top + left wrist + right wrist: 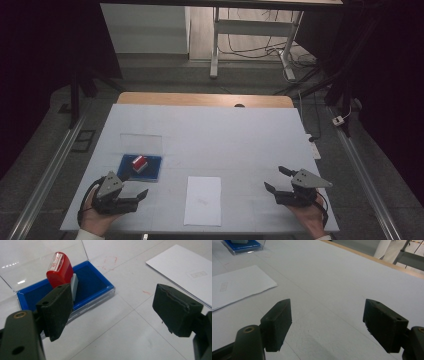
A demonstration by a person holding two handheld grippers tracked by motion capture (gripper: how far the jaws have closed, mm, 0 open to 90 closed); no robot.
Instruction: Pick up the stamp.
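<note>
A red stamp (138, 162) (59, 268) leans in a blue ink pad tray (152, 172) (95, 283) whose clear lid (141, 143) (37, 257) lies folded back on the table. A white sheet of paper (203, 200) (190, 267) (234, 287) lies near the front edge. My left gripper (135, 189) (112, 312) rests open just in front of the tray, nothing between its jaws. At the front right my right gripper (276, 179) (328, 322) is open over bare table, right of the paper.
The white table top (225, 135) has a wooden strip along its far edge (205, 99). Behind it stand a white desk frame (250, 30) and cables on the floor. Faint red marks (110, 261) stain the table near the tray.
</note>
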